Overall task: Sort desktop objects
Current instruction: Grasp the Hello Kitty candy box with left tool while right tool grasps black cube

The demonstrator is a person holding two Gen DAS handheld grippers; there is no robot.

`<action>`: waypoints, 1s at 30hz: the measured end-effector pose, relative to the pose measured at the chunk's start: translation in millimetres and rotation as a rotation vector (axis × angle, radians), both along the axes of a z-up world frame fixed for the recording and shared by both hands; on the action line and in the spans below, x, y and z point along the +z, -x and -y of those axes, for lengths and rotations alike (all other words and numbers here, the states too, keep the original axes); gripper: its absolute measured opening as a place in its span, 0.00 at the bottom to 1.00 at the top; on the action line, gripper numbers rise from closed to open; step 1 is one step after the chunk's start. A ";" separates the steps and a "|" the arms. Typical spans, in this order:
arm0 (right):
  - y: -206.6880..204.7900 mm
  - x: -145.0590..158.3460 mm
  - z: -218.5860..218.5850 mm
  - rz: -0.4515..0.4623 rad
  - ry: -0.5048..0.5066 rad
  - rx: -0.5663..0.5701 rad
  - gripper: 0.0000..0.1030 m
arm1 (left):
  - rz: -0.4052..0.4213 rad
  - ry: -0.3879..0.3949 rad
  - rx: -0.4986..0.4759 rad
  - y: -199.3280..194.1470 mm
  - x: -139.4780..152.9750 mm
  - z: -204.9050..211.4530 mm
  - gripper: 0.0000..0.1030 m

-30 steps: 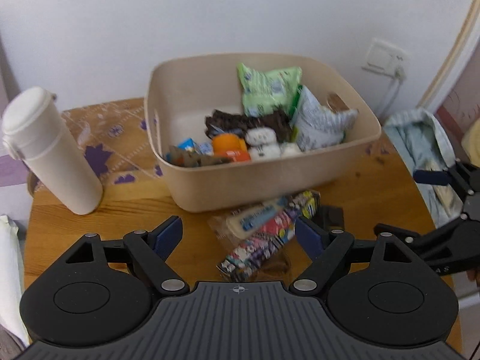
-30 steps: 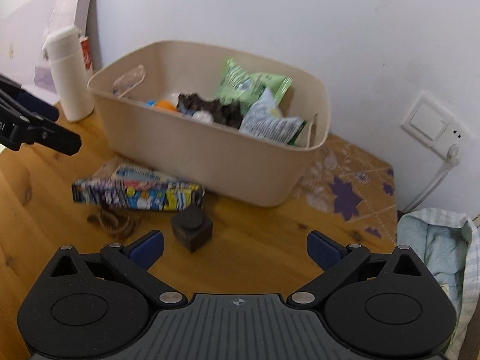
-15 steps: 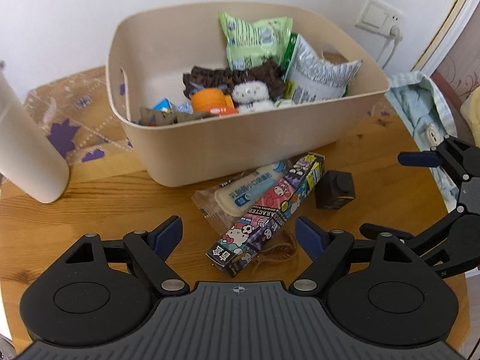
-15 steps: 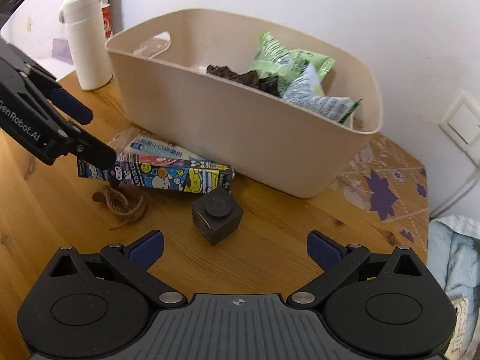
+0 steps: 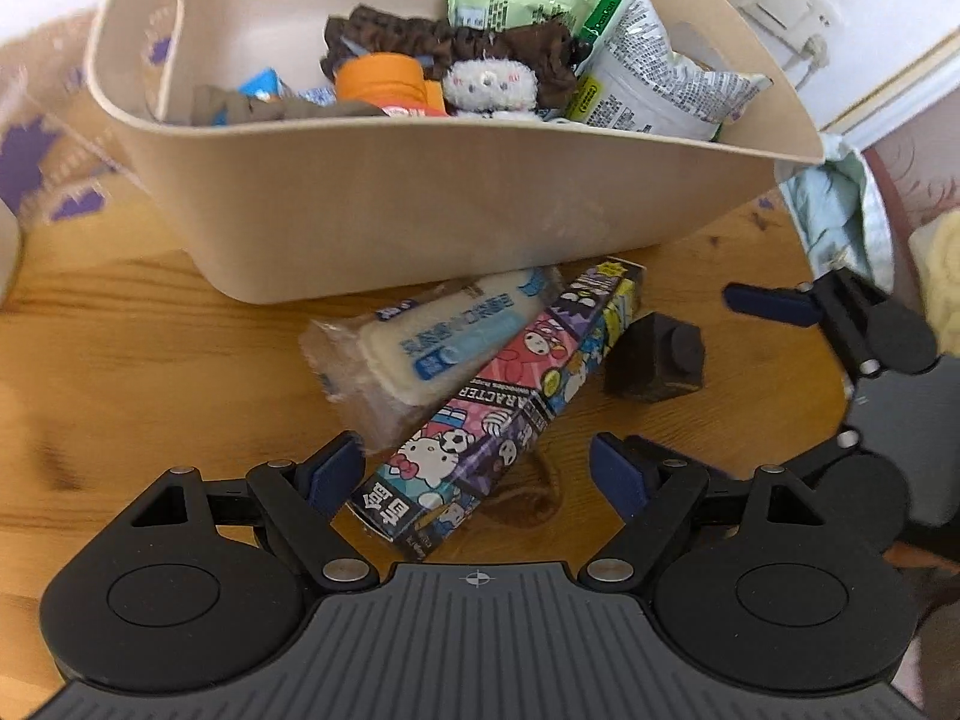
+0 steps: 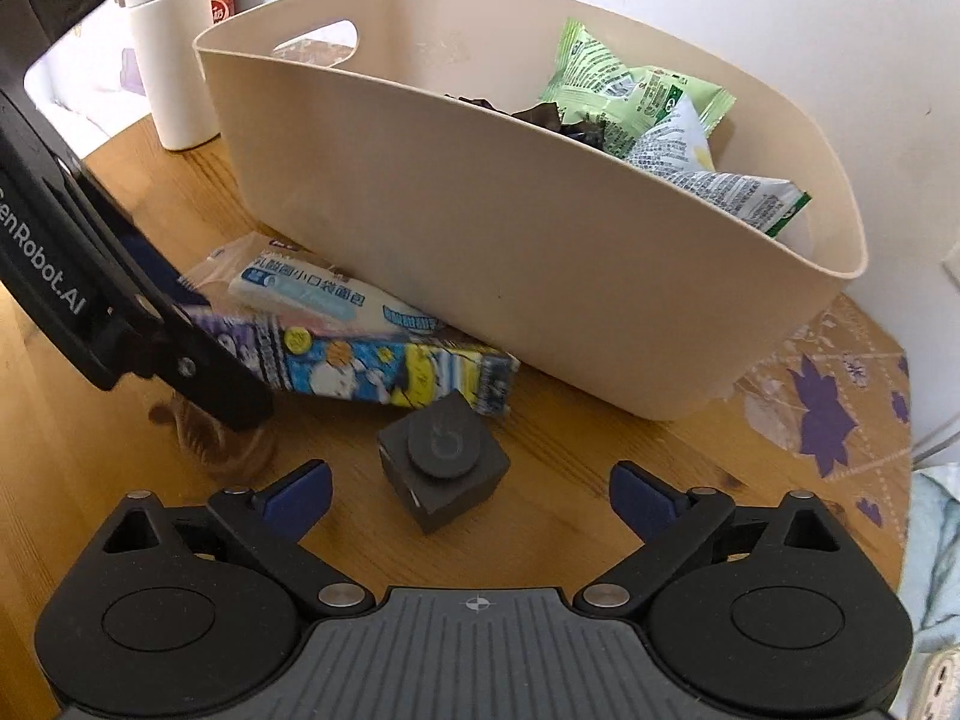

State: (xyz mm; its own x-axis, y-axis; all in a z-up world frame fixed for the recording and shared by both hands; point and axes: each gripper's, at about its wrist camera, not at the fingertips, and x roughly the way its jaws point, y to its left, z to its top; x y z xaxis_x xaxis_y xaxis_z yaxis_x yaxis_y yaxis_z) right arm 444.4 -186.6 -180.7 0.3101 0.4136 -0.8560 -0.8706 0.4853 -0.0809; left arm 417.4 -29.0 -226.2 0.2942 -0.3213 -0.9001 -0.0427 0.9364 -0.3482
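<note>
From the left wrist I see my left gripper with fingers spread wide astride the near end of a cartoon-printed box, not pressing it. A wrapped white bar lies against the box's left side. A black cube sits just right. Behind stands a beige bin of snacks. The right gripper enters at the counter's right edge.

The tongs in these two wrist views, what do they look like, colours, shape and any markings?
Both tongs are matte black plastic. The left tongs and right tongs each have two jointed arms on round disc housings, silver pivot screws, dark blue finger pads and a grey ribbed base plate with a small crosshair mark. Seen from the right wrist view, the left one carries white lettering ending "enRobot.AI". No cables or sleeves show.
</note>
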 end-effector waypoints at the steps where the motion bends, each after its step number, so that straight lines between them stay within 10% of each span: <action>1: -1.6 -1.1 -0.2 -0.009 -0.004 0.002 0.92 | -0.010 0.017 0.011 -1.7 -1.7 -0.1 0.81; 10: -8.1 -7.4 8.2 -0.072 -0.050 -0.004 0.70 | -0.015 0.055 0.096 -12.2 -7.2 4.0 0.81; 22: -1.8 -4.1 27.8 -0.067 -0.052 0.037 0.38 | 0.134 -0.277 -0.027 -6.6 -9.9 54.2 0.82; 30: 6.3 -1.9 44.6 -0.060 -0.048 0.037 0.31 | 0.181 -0.370 -0.115 -0.7 -9.4 78.5 0.57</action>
